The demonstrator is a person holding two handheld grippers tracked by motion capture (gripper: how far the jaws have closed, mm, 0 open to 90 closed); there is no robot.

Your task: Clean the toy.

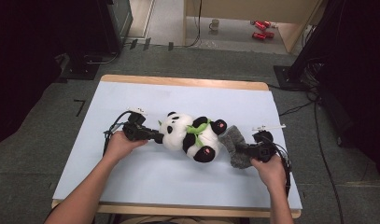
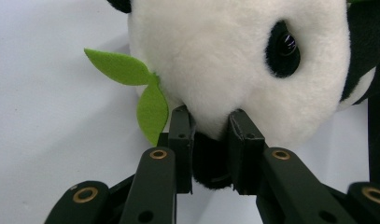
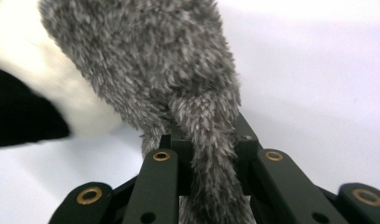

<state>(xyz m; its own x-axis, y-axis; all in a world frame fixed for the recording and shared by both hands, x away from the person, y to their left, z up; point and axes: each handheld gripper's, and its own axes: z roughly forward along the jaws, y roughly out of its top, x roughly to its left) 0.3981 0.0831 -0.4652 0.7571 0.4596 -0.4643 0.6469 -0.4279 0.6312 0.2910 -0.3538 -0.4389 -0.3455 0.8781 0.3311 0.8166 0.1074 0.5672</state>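
The toy panda (image 1: 190,136) lies on its back in the middle of the worktop (image 1: 131,177). The left claw (image 2: 210,140) pinches a black bit at the panda's head. The right claw (image 3: 211,154) squeezes a fold of the fluffy grey sock (image 3: 150,60) by the panda's foot. If the sock tugs too hard, the soft fur may slip out, or the panda may slide away.

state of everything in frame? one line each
panda: lying on the table, black ear clamped by the left gripper
grey sock: on the table beside the panda's feet, a fold pinched by the right gripper
left gripper: shut on the panda's ear
right gripper: shut on the sock
table: white cover, flat
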